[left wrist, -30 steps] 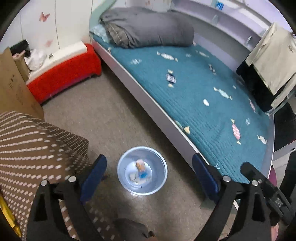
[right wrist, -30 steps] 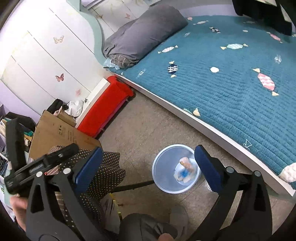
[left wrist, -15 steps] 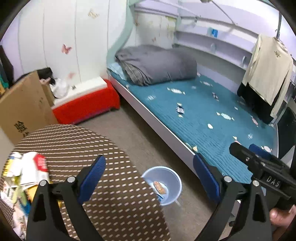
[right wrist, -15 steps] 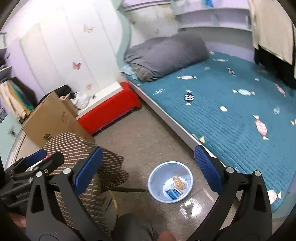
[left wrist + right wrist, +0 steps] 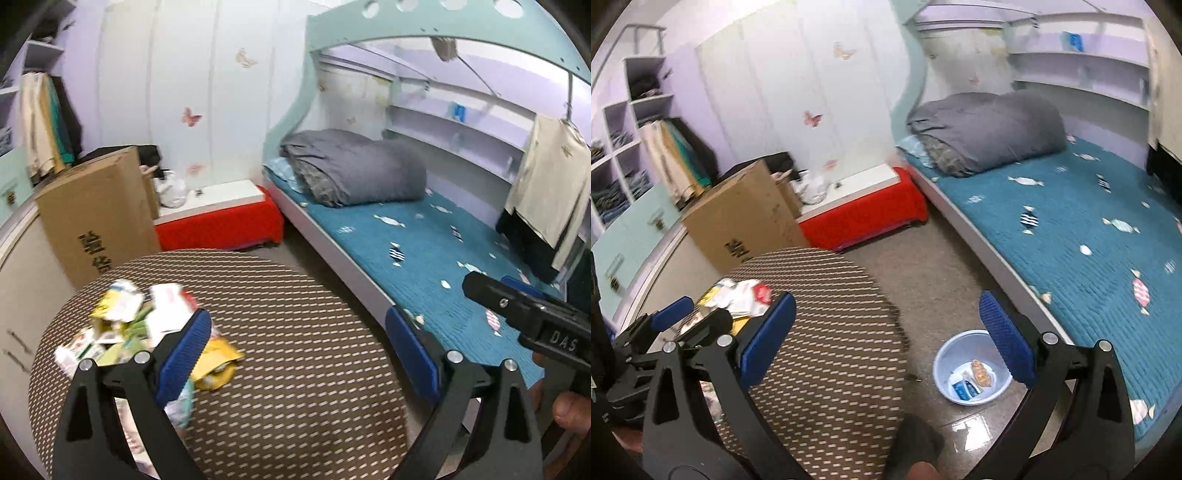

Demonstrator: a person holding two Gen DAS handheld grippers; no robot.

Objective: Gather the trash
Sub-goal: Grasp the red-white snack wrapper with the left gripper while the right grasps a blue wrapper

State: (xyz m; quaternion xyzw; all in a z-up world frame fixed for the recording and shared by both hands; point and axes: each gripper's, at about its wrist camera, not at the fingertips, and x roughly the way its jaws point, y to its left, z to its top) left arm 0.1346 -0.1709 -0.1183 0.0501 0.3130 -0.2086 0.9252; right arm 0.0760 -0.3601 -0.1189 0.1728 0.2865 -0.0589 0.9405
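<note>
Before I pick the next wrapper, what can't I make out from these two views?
- Wrapper pile, left wrist view: motion-blurred, and partly covered by the left gripper finger; labels unreadable.
- Same pile, right wrist view: near part hidden behind the gripper.
- Bin: missing from the left view; right view shows only some contents.

Left gripper (image 5: pixel 297 345): jaws spread wide, nothing between the blue pads.
Right gripper (image 5: pixel 886 332): jaws equally wide, empty.
Hand (image 5: pixel 570 410): wrapped on the right gripper's handle.

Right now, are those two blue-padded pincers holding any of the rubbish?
No. The left gripper and right gripper are both open and empty; the crumpled wrappers lie untouched on the round brown dotted table.
</note>
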